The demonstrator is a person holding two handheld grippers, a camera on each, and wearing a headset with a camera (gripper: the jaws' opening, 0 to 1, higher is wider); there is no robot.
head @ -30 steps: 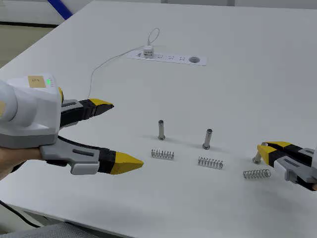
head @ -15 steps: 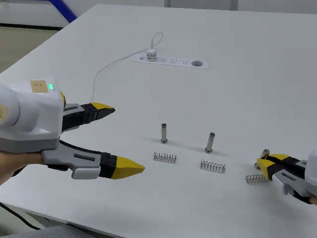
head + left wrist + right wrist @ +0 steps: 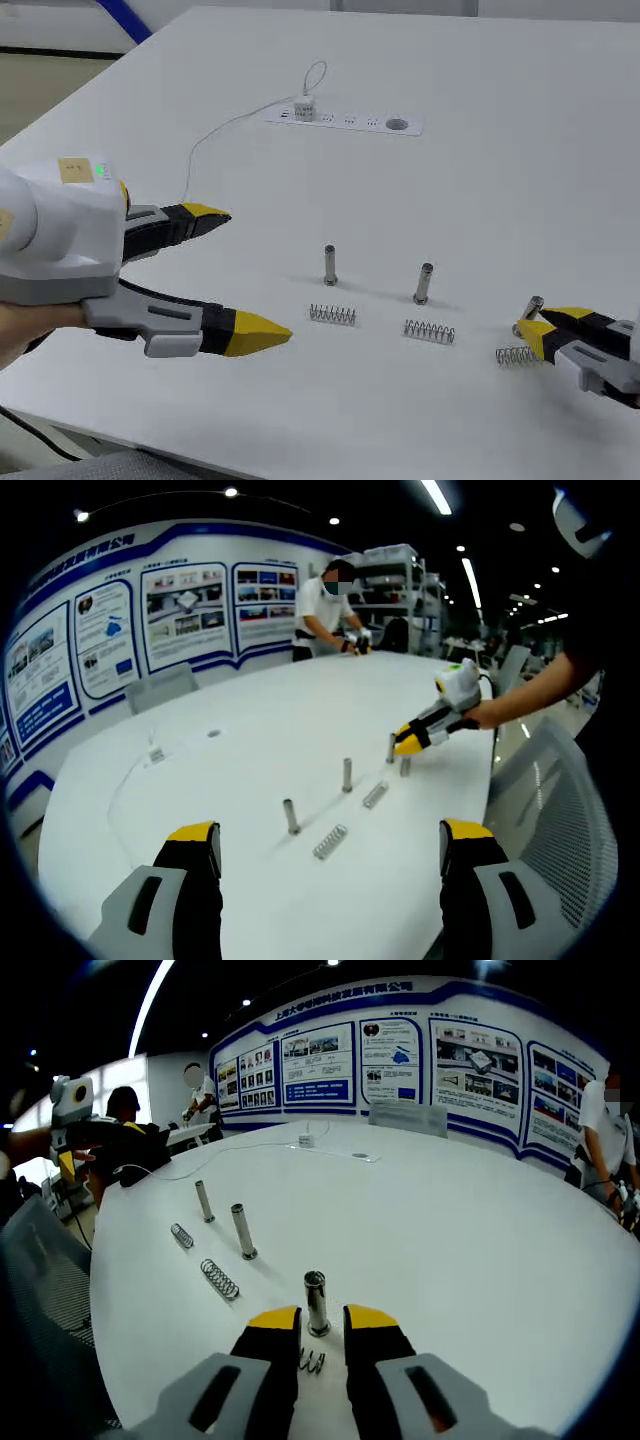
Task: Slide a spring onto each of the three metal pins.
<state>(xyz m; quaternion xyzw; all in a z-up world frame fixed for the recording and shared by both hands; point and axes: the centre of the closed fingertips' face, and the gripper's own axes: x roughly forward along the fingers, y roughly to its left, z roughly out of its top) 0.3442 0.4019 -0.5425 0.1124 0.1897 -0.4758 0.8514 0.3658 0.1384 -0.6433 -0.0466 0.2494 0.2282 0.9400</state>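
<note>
Right gripper view: right gripper [image 3: 322, 1315] narrow, straddling spring [image 3: 312, 1361] beside nearest pin [image 3: 317, 1302], prob for pickup, clamp unclear; left gripper [image 3: 330, 830] wide, empty, parked clear.

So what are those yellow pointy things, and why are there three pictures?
They are two grippers, like big tongs, that a person holds, one in each hand. One picture comes from a camera on the person's head. The two round pictures come from cameras riding on each gripper.

The left gripper is wide open and holds nothing. The right gripper has its jaws close together around a spring; I can't tell if it is pinching it.

On the white table stand three metal pins, and two more springs lie in front of them.
</note>
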